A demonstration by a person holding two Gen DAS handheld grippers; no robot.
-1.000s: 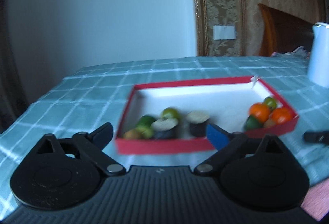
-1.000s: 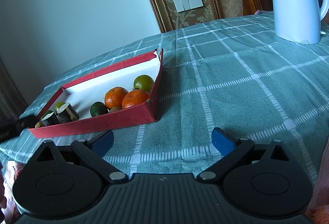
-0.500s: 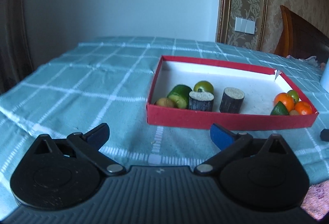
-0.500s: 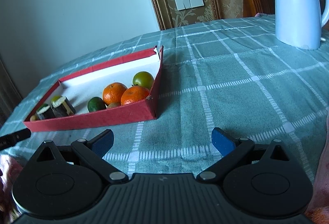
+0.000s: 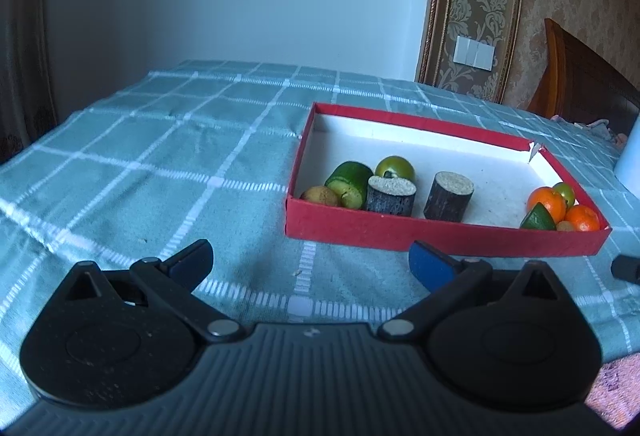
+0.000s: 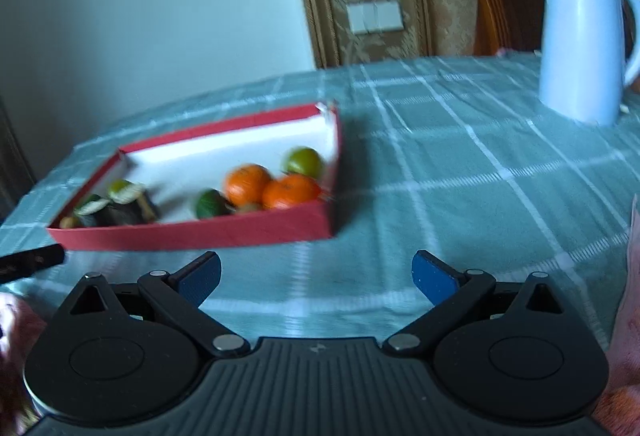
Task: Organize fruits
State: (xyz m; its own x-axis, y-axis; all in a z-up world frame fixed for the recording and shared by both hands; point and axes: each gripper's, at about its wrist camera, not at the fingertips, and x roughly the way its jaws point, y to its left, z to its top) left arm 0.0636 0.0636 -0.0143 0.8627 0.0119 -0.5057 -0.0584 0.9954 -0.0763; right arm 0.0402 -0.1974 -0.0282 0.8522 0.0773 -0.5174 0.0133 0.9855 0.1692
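I see a red box (image 5: 400, 236) on the table with the checked cloth (image 5: 160, 164). All the fruit sits inside it, in two little heaps. Near one corner lie a cut green piece (image 5: 349, 181), a green round fruit (image 5: 395, 167), a small brown one (image 5: 320, 195) and two dark stumps (image 5: 449, 195). In the other corner two oranges (image 5: 544, 199) huddle with more green ones, maybe so that like goes with like. My left claw (image 5: 310, 263) is wide open and holds nothing. My right claw (image 6: 316, 274) is wide open and empty too. Both wait just in front of the box.
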